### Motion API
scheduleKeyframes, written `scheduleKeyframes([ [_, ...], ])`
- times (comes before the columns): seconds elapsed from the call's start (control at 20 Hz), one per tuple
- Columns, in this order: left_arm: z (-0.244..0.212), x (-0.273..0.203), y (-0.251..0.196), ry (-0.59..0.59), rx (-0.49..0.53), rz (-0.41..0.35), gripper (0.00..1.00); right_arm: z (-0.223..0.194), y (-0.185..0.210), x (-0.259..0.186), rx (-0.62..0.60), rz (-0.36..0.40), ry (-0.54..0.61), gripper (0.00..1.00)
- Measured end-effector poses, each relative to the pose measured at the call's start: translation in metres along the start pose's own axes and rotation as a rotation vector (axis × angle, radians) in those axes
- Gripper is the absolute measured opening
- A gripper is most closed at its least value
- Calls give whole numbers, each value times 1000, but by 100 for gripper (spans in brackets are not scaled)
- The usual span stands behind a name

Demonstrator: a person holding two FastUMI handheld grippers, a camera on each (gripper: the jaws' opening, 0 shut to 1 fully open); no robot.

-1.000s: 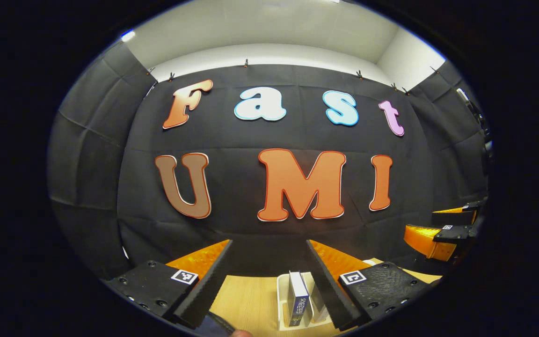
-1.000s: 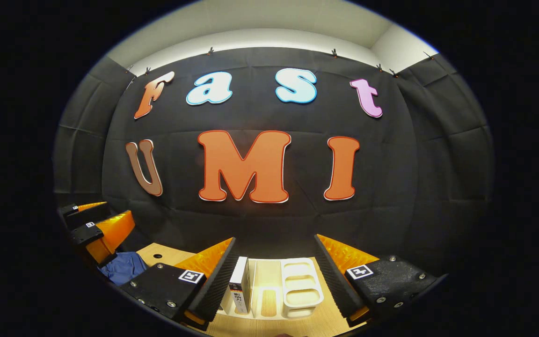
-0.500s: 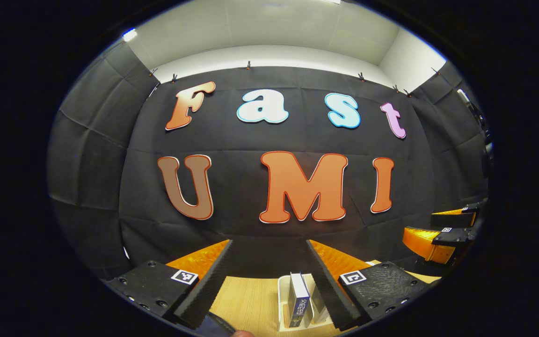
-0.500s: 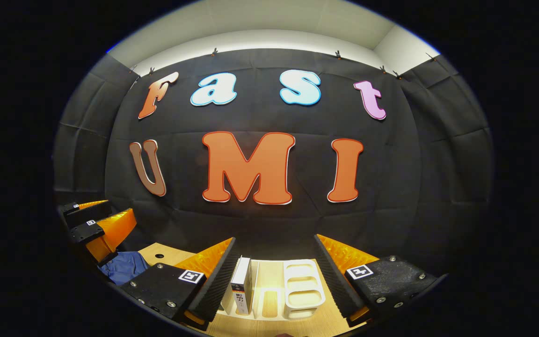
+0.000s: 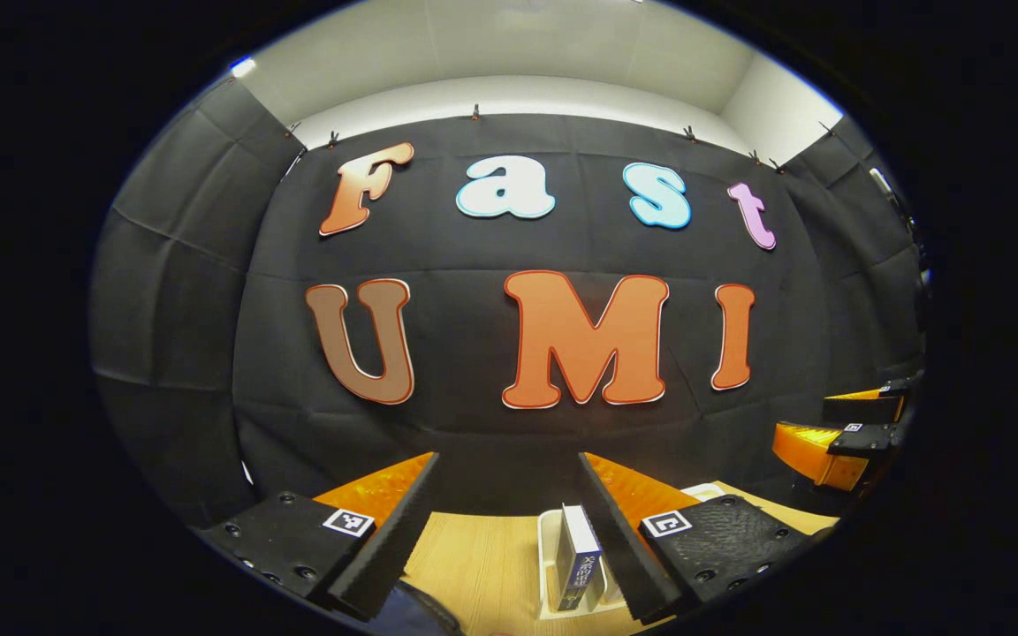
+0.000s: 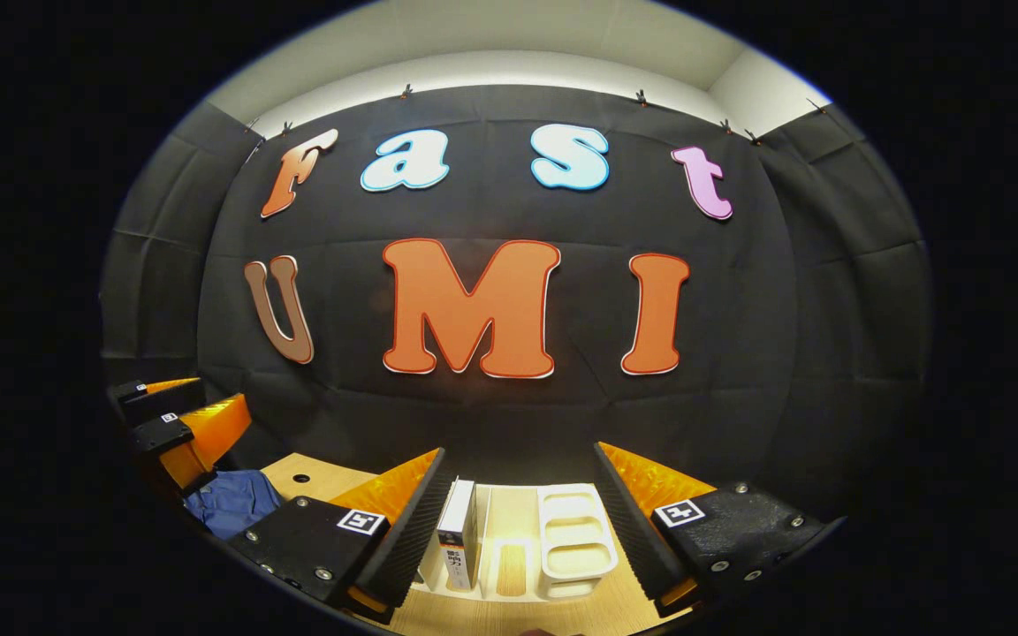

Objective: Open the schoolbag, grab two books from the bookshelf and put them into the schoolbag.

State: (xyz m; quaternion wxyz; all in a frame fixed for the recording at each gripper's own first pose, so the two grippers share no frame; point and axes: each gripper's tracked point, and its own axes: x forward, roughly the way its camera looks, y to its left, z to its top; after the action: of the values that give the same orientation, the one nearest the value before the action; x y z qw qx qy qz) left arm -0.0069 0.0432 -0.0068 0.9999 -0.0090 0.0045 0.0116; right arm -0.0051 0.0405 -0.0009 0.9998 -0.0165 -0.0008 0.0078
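Orange and black fingers of our left hand-held gripper [image 5: 509, 512] stand wide apart with nothing between them; they hang above the pale wooden surface [image 5: 474, 565]; a blue book [image 5: 581, 558] stands upright in the white bookshelf [image 5: 550, 565], just beside the right finger; at the bottom edge we see a dark blue bit of the schoolbag [image 5: 412, 609], but we cannot tell if it is open. Our right hand-held gripper [image 6: 518, 503] also has its fingers wide apart, holding nothing; a white book [image 6: 459, 546] stands upright in the bookshelf [image 6: 573, 539], close to the left finger; the blue schoolbag [image 6: 233, 500] lies far off to the left on the surface [image 6: 284, 473], under the other gripper.
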Motion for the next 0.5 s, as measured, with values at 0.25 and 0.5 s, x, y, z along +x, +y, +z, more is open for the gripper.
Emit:
scheduleKeyframes([
  [0.25, -17, -2, 6, 41, 36, 3, 93, -9, -1, 1, -5, 3, 23, 95],
  [0.5, -51, -6, 16, 133, 105, -18, 94, -17, -9, 4, -4, -8, 41, 95],
])
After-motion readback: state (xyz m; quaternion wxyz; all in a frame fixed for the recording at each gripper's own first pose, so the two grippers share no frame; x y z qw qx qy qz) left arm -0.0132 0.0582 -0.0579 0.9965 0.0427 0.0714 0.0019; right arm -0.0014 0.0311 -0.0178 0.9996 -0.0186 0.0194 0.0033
